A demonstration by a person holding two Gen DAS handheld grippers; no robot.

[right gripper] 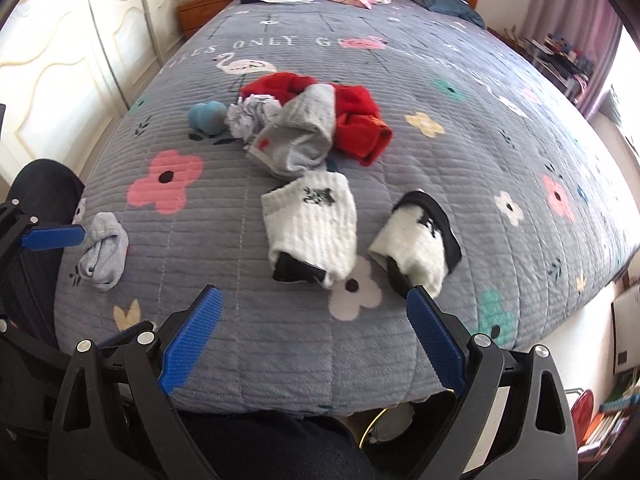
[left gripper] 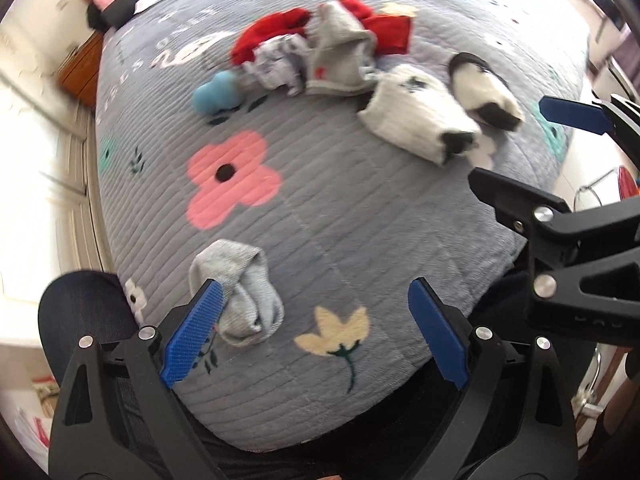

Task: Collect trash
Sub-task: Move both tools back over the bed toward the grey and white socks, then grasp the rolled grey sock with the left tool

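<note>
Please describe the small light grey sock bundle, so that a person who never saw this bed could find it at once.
Start at the grey quilt on the bed and find its big pink flower. Below that flower, close to the near edge, lies the rolled grey sock bundle, beside the left gripper. It is alone and wound into a ball, while the other socks lie loose in the middle.

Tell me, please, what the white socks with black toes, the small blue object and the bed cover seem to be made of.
White socks: knitted fabric, matte; ribbing shows, probably cotton blend.
Small blue object: smooth, rounded, matte; perhaps rubber or soft plastic, not certain.
Bed cover: quilted grey textile with stitched lines and printed flowers, slightly fuzzy.
</note>
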